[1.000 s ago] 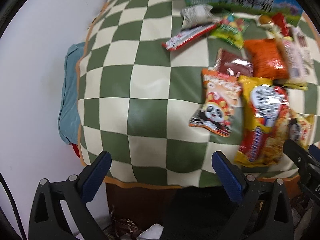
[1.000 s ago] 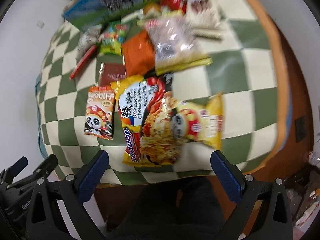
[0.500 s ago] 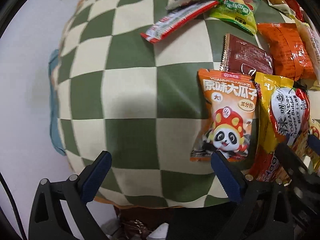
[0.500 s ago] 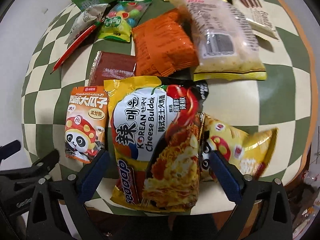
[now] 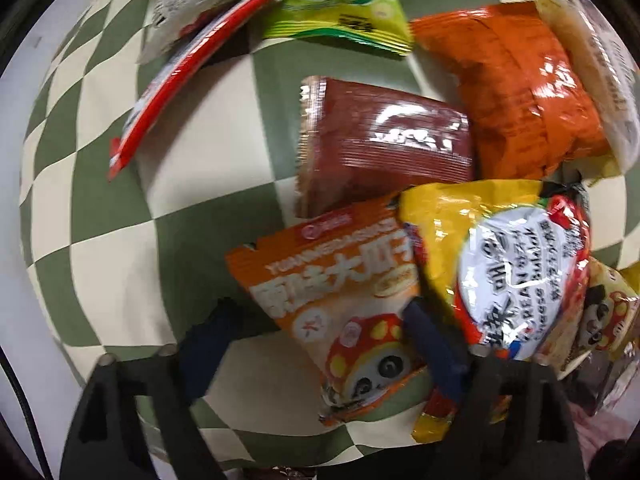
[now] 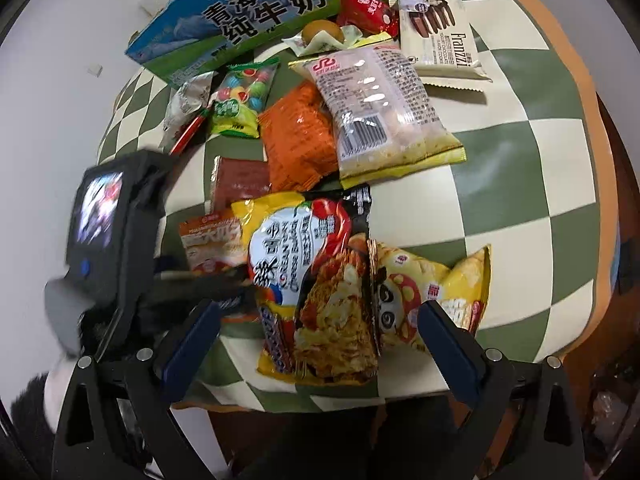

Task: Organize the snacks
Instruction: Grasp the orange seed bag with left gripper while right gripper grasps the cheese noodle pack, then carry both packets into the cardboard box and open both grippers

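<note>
Several snack packets lie on a green-and-cream checkered table (image 6: 520, 160). My left gripper (image 5: 320, 344) is open, its fingers straddling the lower end of the orange panda seed packet (image 5: 340, 300), seen too in the right wrist view (image 6: 212, 240). Beside it lies the yellow Cheese Buldak noodle pack (image 5: 512, 280) (image 6: 312, 280). My right gripper (image 6: 320, 340) is open just above the noodle pack's near end and the yellow panda packet (image 6: 424, 296). The left gripper body (image 6: 116, 240) shows at the left.
Farther back lie a dark red packet (image 5: 380, 144), an orange packet (image 6: 300, 136), a clear-fronted bag (image 6: 376, 108), green candy (image 6: 240, 100), a Franzzi wafer pack (image 6: 440, 36) and a blue-green milk carton box (image 6: 260, 4). The table's front edge (image 6: 320, 400) is near.
My left gripper has dropped forward and right onto the orange panda packet, which now sits between its fingers. My right gripper has pulled back slightly; the left gripper body has entered its view.
</note>
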{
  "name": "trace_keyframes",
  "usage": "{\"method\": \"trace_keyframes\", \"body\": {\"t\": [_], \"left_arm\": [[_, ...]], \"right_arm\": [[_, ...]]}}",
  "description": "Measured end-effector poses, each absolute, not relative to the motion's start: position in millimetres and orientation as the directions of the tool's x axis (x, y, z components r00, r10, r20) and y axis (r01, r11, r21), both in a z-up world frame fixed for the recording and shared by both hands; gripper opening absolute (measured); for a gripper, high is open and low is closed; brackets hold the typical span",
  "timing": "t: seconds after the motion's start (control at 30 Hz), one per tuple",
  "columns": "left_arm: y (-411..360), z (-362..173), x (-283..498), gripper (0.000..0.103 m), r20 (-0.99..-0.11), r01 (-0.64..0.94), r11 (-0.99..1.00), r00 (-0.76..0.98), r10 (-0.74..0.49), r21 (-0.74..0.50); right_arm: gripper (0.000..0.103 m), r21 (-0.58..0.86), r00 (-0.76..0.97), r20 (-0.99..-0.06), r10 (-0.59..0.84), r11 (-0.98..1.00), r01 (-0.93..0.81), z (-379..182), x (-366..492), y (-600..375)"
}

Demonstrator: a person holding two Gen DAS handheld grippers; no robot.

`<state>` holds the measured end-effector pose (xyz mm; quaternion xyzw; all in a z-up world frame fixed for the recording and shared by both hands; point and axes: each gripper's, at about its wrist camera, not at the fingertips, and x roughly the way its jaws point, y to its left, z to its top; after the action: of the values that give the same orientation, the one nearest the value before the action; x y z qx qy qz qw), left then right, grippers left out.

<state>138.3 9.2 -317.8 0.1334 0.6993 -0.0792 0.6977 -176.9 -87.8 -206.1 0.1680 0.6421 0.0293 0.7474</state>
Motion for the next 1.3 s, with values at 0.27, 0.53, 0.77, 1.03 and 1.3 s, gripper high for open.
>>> {"method": "trace_keyframes", "body": {"t": [0.27, 0.53, 0.77, 1.03, 1.3], "left_arm": [[74, -309, 118, 0.067, -0.998, 0.173, 0.983, -0.007, 0.064, 0.062], [123, -292, 115, 0.067, -0.999, 0.026, 0.999, -0.045, -0.024, -0.026], [170, -281, 106, 0.067, -0.99, -0.136, 0.986, -0.092, -0.108, -0.095], [153, -359, 115, 0.064, -0.975, -0.159, 0.981, -0.175, -0.138, -0.11], [136, -361, 97, 0.056, -0.995, -0.008, 0.999, -0.09, -0.036, -0.035]], "right_arm": [[0.1, 0.26, 0.064, -0.966, 0.252, 0.949, 0.179, -235, -189, -64], [0.1, 0.17, 0.029, -0.985, 0.168, 0.97, 0.172, -276, -170, -39], [0.09, 0.075, 0.048, -0.996, 0.069, 0.987, 0.141, -289, -156, -16], [0.09, 0.094, 0.048, -0.995, 0.089, 0.989, 0.117, -284, -170, -25], [0.091, 0.09, 0.01, -0.996, 0.09, 0.993, 0.071, -296, -132, -25]]}}
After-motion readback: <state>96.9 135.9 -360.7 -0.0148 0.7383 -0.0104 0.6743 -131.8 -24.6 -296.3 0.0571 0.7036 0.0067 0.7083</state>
